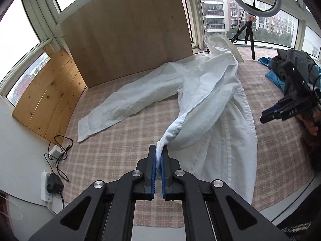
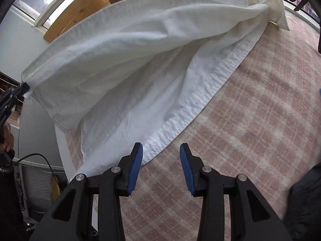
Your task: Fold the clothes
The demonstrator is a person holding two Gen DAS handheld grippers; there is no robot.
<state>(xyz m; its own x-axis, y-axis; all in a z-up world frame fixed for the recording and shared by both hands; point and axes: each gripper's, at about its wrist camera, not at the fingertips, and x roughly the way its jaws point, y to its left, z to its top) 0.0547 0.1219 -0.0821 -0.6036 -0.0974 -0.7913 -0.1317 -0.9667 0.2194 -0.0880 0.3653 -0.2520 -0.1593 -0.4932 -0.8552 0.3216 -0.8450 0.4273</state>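
My left tongs (image 1: 158,156) gripped the white shirt's (image 1: 210,104) lifted cuff mid-fold, while my right tongs (image 2: 161,156) stood released at its hem near the desk's (image 2: 250,110) front edge, presumably grasping next.

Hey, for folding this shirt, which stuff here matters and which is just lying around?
Part of the job:
white shirt
left tongs, shut on a shirt corner
right tongs, open, nothing between them
checked cloth the shirt lies on

Just lying about:
ring light on tripod
dark clothes pile
power strip
wooden board
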